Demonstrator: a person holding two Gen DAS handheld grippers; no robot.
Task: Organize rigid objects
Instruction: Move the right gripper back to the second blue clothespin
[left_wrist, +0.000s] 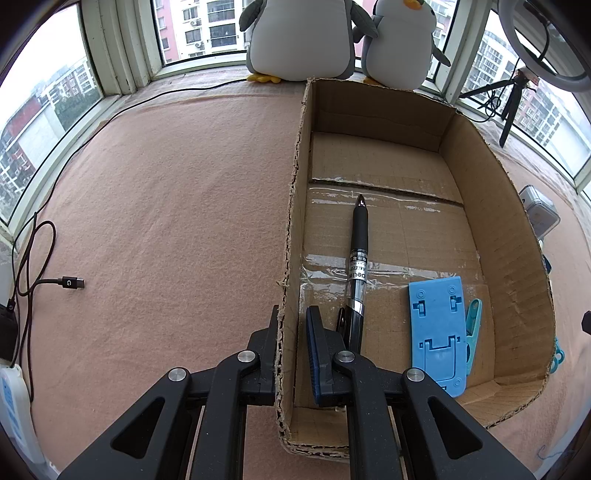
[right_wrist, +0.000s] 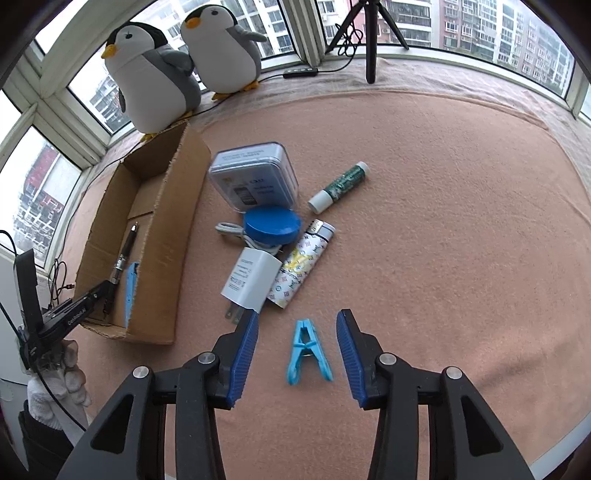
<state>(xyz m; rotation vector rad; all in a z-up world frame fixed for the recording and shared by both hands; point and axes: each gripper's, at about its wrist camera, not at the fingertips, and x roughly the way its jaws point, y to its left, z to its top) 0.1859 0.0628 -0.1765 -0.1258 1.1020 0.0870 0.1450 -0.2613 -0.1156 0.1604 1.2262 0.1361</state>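
Note:
A cardboard box (left_wrist: 476, 206) lies on the pink cloth. It holds a black pen (left_wrist: 359, 254), a blue phone stand (left_wrist: 437, 328) and a teal clip (left_wrist: 472, 328). My left gripper (left_wrist: 293, 325) straddles the box's left wall, jaws closed against the cardboard. My right gripper (right_wrist: 297, 336) is open, with a blue clothes peg (right_wrist: 306, 352) lying on the cloth between its fingers. Beyond it lie a white charger (right_wrist: 251, 280), a patterned lighter (right_wrist: 301, 264), a blue round lid (right_wrist: 272, 221), a clear case (right_wrist: 255, 177) and a glue stick (right_wrist: 338, 186). The box also shows in the right wrist view (right_wrist: 162, 236).
Two plush penguins (right_wrist: 177, 70) stand on the sill behind the box. A tripod (right_wrist: 369, 33) stands at the back. A USB cable (left_wrist: 68, 283) and a power strip (left_wrist: 14, 406) lie left of the box.

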